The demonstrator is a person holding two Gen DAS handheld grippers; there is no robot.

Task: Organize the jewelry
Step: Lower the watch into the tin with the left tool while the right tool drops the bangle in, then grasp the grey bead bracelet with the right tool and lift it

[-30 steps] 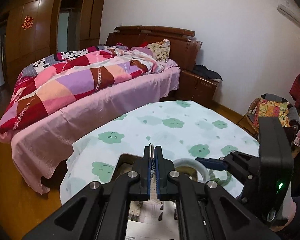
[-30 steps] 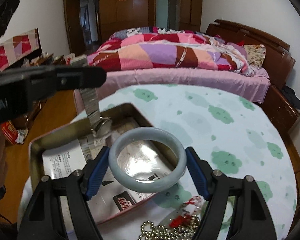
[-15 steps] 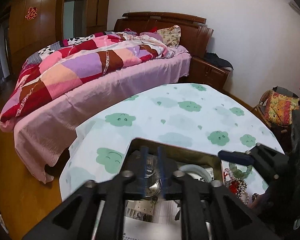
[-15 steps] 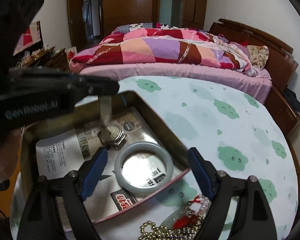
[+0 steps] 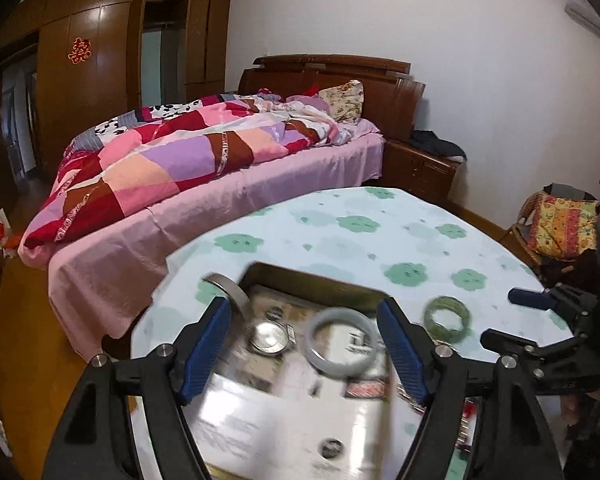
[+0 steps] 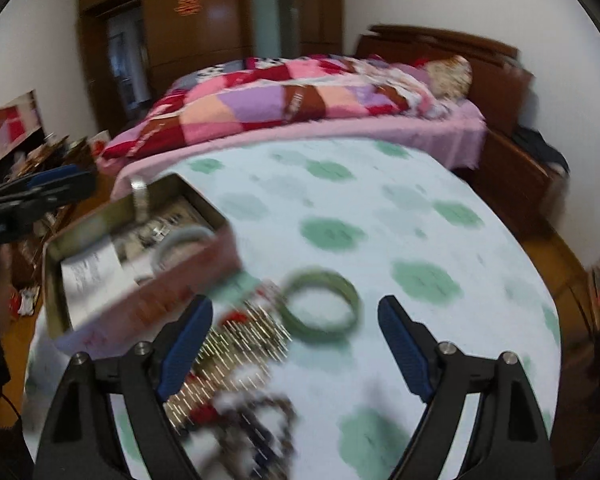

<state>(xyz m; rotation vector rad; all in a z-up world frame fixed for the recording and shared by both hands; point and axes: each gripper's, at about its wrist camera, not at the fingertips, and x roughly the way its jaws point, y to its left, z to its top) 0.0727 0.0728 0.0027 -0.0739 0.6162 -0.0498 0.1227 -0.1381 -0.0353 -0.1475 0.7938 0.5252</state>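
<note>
A metal tin point(image 5: 312, 280) lined with paper sits on the cloud-print tablecloth; it also shows in the right wrist view point(image 6: 96, 220). In it lie a pale jade bangle point(image 5: 340, 342), also in the right wrist view point(image 6: 180, 242), and a silver watch point(image 5: 270, 334) whose band point(image 5: 228, 286) hangs over the rim. My left gripper point(image 5: 306, 344) is open and empty above the tin. A dark green bangle point(image 6: 320, 308) lies on the cloth, also in the left wrist view point(image 5: 448, 318). My right gripper point(image 6: 294, 344) is open above it. A bead necklace pile point(image 6: 240, 344) lies beside it.
The round table point(image 6: 420, 220) stands next to a bed point(image 5: 180, 168) with a patchwork quilt. A wooden nightstand point(image 5: 420, 172) is beyond it. A wicker chair point(image 5: 556, 228) with a cushion stands at the right. The right gripper shows at the right edge of the left wrist view point(image 5: 540, 320).
My left gripper opened and let the watch down into the tin. My right gripper released the pale bangle in the tin and swung right, over the green bangle.
</note>
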